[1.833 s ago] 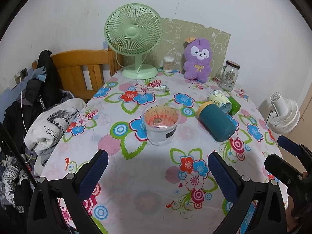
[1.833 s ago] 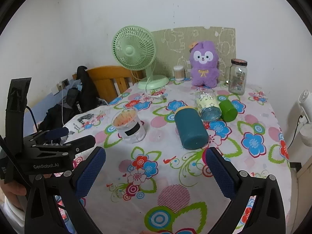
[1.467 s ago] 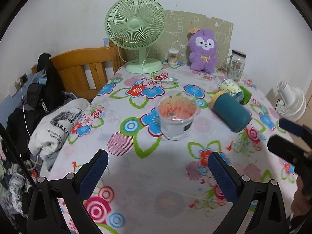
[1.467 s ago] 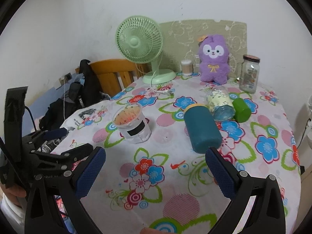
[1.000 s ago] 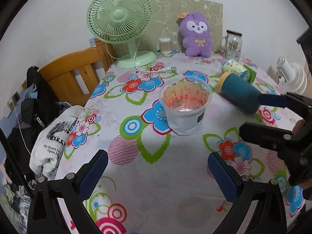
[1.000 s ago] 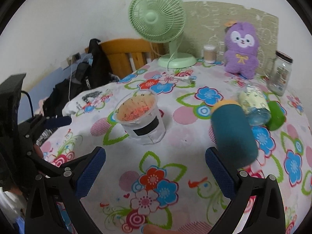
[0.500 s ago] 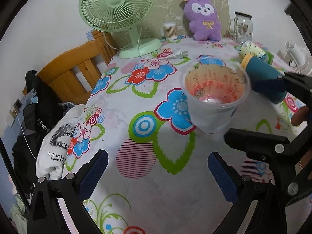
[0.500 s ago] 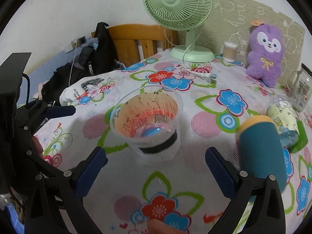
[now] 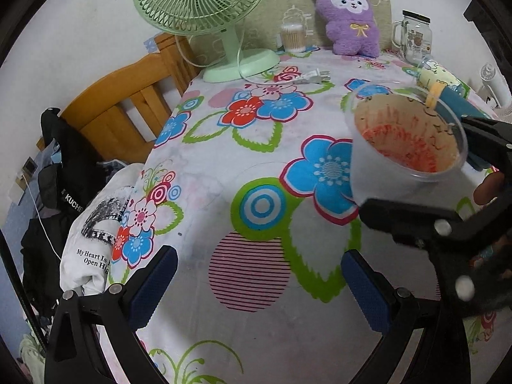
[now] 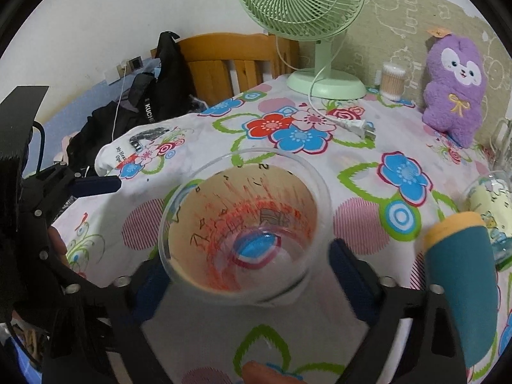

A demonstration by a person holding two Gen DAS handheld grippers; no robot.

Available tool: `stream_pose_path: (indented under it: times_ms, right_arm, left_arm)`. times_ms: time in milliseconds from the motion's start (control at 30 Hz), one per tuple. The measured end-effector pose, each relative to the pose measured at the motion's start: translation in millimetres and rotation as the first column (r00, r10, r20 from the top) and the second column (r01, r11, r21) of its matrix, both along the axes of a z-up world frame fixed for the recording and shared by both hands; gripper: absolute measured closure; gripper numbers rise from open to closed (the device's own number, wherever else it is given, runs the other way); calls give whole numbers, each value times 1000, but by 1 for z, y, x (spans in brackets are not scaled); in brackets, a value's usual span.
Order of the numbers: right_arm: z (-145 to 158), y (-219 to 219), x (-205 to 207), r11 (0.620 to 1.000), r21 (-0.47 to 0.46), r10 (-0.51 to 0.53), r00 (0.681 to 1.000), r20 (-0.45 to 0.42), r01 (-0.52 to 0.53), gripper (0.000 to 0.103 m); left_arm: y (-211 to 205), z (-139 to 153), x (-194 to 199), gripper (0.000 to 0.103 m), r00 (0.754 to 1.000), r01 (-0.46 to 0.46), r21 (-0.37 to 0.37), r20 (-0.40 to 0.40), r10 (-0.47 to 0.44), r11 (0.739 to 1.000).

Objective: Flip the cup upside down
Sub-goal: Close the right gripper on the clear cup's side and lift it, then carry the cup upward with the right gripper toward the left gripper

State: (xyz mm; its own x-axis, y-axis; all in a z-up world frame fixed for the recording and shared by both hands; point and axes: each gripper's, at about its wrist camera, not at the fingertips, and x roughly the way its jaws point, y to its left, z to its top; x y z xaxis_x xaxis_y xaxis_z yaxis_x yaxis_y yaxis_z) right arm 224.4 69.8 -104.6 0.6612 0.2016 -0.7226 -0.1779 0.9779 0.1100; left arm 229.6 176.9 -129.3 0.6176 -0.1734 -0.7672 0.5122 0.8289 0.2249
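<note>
Cup (image 10: 243, 233) sits between the blue-padded fingers (image 10: 348, 275) of the right tool (image 10: 249, 275), mouth up and tipped a little toward the camera, its clear plastic wall smeared inside with orange-red residue. The pads close in against its lower sides, so the right tool is clamped on the cup. From the left wrist view the same cup (image 9: 406, 150) shows at the right edge, held by the black frame of the right tool (image 9: 432, 211), and it seems raised off the flowered tablecloth, though I cannot be sure of the gap. A fingertip of the person shows beside that frame.

The left tool (image 9: 256, 284) hangs over the near part of the desk (image 9: 256, 160) with its blue pads spread wide and nothing between them. In the right wrist view it appears at the left edge (image 10: 80, 185), well apart from the cup.

A teal bottle with a yellow cap (image 10: 460, 288) lies on its side just right of the cup, and a pale yellow printed cup (image 10: 489, 204) lies behind it. At the far edge of the desk stand a green desk fan (image 9: 204, 3), a tub of cotton swabs (image 9: 292, 38), a purple plush rabbit (image 9: 350, 16) and a glass mug jar with a lid (image 9: 414, 36). The fan's white plug (image 9: 313, 76) lies loose on the cloth. A wooden chair (image 9: 128, 102) draped with clothing stands to the left.
</note>
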Motion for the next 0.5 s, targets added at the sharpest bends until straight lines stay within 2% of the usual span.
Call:
stream_pose_path:
  times_ms: [67, 167, 500]
  right_arm:
    - [-1, 1, 4, 1000, 2, 5, 1000, -7, -5, 28]
    - [-1, 4, 5, 1000, 1, 13, 1000, -3, -13, 33]
    - [8, 1, -7, 1000, 23, 10, 1000, 5, -11, 34]
  left_arm:
    - [2, -1, 3, 0, 1000, -11, 1, -6, 11, 1000]
    - [4, -1, 5, 0, 1000, -19, -2, -7, 18, 1000]
    - [4, 6, -4, 0, 1000, -12, -4, 5, 12, 1000]
